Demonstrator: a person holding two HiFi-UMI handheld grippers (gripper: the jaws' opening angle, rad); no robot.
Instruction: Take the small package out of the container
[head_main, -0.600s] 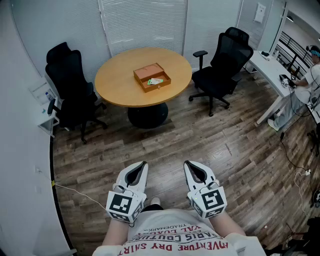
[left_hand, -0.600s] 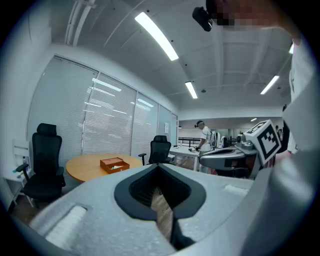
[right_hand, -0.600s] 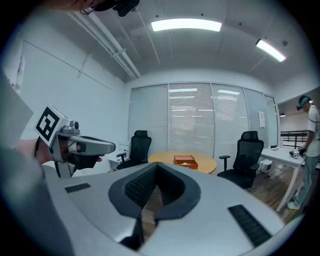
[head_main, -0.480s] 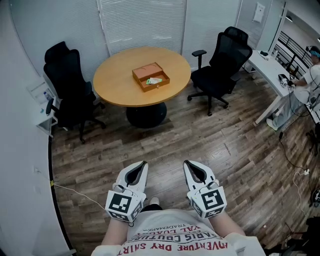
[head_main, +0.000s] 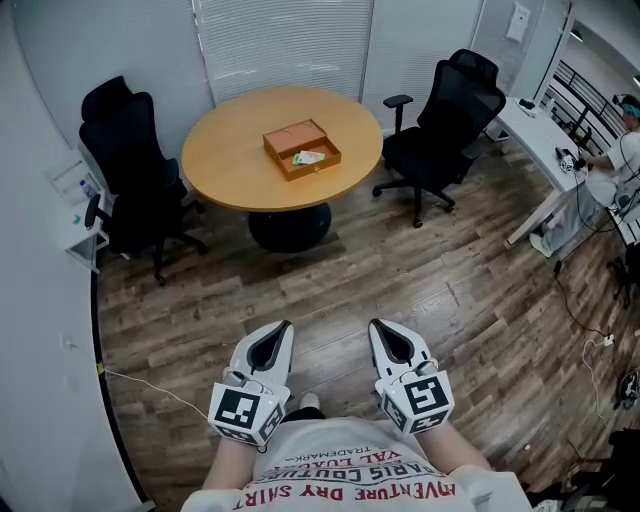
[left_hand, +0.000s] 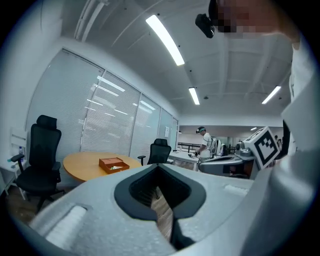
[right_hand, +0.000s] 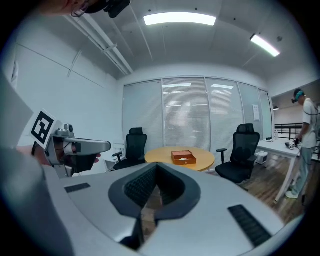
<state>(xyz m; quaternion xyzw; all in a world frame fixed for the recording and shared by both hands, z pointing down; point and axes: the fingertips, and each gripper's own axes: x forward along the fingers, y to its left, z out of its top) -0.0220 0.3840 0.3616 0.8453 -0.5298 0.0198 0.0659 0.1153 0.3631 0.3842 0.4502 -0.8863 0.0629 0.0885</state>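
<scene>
open wood floor (head_main: 400, 290) runs from my left gripper (head_main: 286, 330) and right gripper (head_main: 375, 330) to the round table (head_main: 230, 150), and that lane is clear. one black chair (head_main: 125, 170) crowds the table's left side. a second chair (head_main: 445, 120) sits just beside its right edge. the near table edge is free between them. the box (head_main: 301, 150) is open from above, with bare tabletop around it. a thin cable (head_main: 155, 385) lies on the floor at left. a white desk (head_main: 545, 140) closes off the far right.
</scene>
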